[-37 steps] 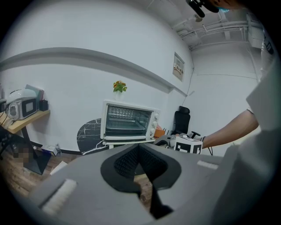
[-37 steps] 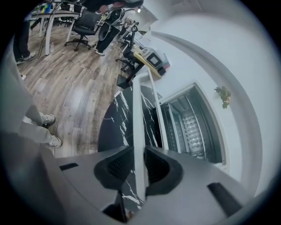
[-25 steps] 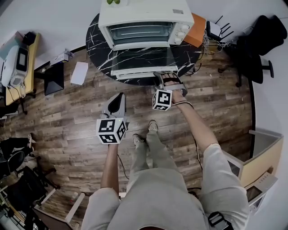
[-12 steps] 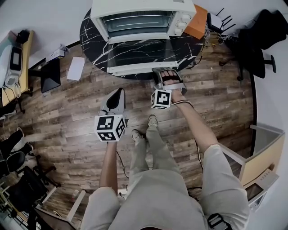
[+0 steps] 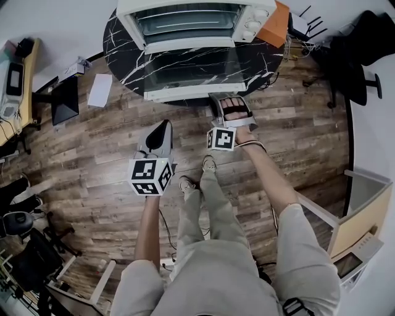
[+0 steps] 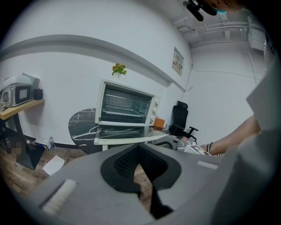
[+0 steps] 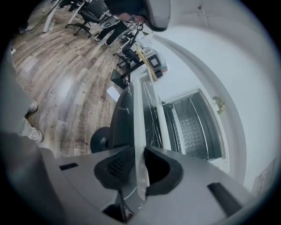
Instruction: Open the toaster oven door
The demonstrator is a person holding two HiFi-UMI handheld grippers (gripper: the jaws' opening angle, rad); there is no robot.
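Note:
A white toaster oven (image 5: 197,18) stands on a round black marble table (image 5: 120,52). Its glass door (image 5: 197,69) lies folded down, almost flat, and the cavity (image 7: 193,127) with its wire rack shows. My right gripper (image 5: 225,103) is at the right end of the door's front edge, shut on the white door handle (image 7: 137,114), which runs between its pads. My left gripper (image 5: 162,128) hangs over the wooden floor, short of the table, shut with nothing in it. In the left gripper view the oven (image 6: 127,107) is straight ahead beyond that gripper (image 6: 139,147).
An orange box (image 5: 281,24) sits right of the oven. A black office chair (image 5: 361,55) stands at the far right. A sheet of paper (image 5: 99,91) and a dark panel (image 5: 63,100) are on the floor at left. The person's feet (image 5: 207,165) are below the table edge.
The oven and table have slid higher and closer in the head view. The door stays down and my right gripper stays on its handle. The left gripper has barely moved.

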